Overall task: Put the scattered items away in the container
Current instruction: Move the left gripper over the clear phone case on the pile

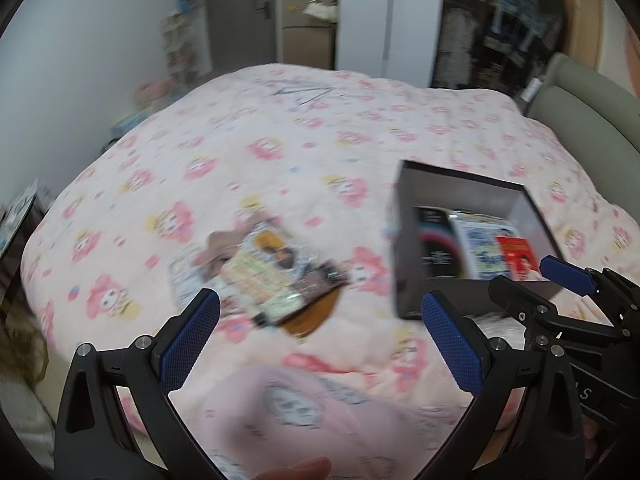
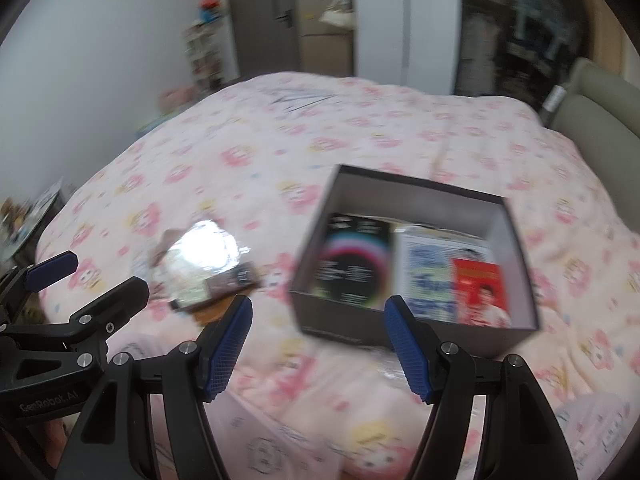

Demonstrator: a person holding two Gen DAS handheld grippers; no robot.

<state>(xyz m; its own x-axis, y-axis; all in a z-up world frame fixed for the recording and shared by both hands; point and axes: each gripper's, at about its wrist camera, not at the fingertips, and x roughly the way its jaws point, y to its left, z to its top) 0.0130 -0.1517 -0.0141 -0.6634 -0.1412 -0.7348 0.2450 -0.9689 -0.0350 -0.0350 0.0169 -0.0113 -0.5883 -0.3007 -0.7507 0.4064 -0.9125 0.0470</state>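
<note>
Pink floral quilt (image 1: 280, 140) covers the bed; everything sits on it, so footing is soft and the box (image 2: 516, 248) tilts a bit. Dark open box lies at about 3 o'clock of the loose pile (image 1: 272, 276) in the left wrist view, near but apart. Three flat packets already lie inside: black one (image 2: 352, 264), blue-white one (image 2: 428, 276), red one (image 2: 480, 292), side by side on the floor of the box, probably laid flat to leave room.

Loose pile is overlapped flat packets, one glossy and glaring in the right wrist view; blur is heavy, so exact count I can't tell.

Left gripper (image 1: 320, 320): fingers spread wide, nothing between them, pointing steeply down with the pile at 12 o'clock, just beyond the tips. Looks lined up for the next pick.

Right gripper (image 2: 318, 340): also fully spread, empty, angled down, box's near wall at 12 o'clock. Reads as parked by the box, out of the left's way.
</note>
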